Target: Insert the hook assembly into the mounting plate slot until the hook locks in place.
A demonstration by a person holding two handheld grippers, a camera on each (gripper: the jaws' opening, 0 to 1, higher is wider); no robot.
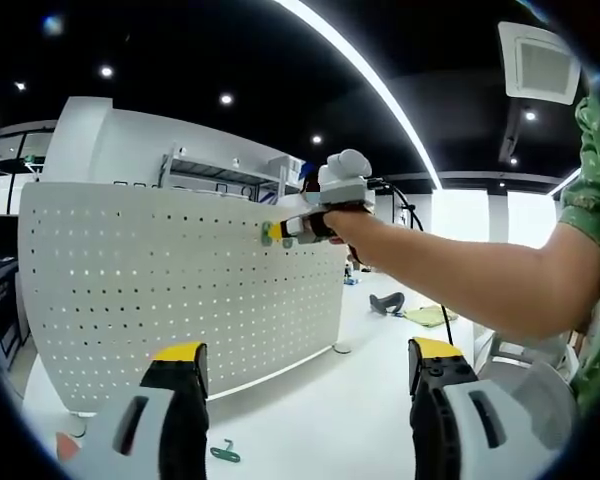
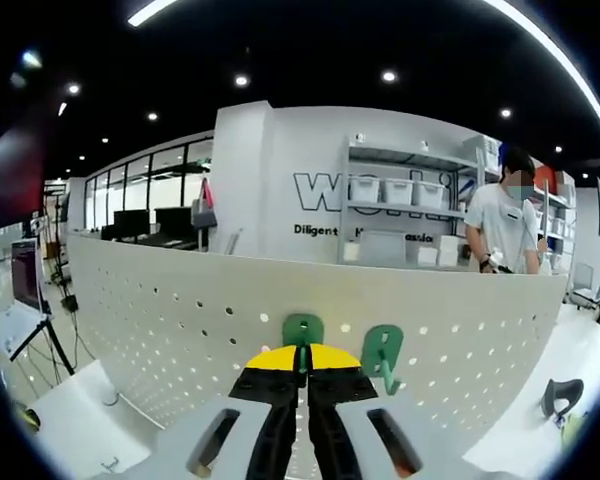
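Left tool [image 1: 305, 375], left gripper view: two yellow-tipped jaws stand wide apart, nothing between them, low in the view over the white desk [image 1: 330, 420]. A small green hook [image 1: 223, 452] lies loose on the desk just beyond the left jaw.

Pegboard [image 1: 180, 290], same view: a white perforated mounting plate standing upright on the desk, curved by the lens, rows of round holes across its whole face.

Right tool [image 1: 298, 229], left gripper view: held in the person's hand [image 1: 342, 226] at the end of a bare forearm, the tool's tip against the upper part of the pegboard, with a green piece at the tip (too small to tell more).

Right tool [image 2: 301, 372], right gripper view: jaws drawn together to a narrow slit, yellow tips pinching the lower edge of a green hook assembly [image 2: 302, 330] whose rounded top sits against the pegboard [image 2: 180, 310] face. Whether it is seated in a hole cannot be told.

Second green hook [image 2: 382, 353], same view: just right of the first, on the pegboard, its lower arm curling toward the camera.

Beyond the board, right gripper view: white shelving [image 2: 400, 205] with bins against a lettered wall; a person in a white shirt [image 2: 502, 232] stands at right (behind the pegboard's top edge); a row of monitors [image 2: 145, 222] at left.
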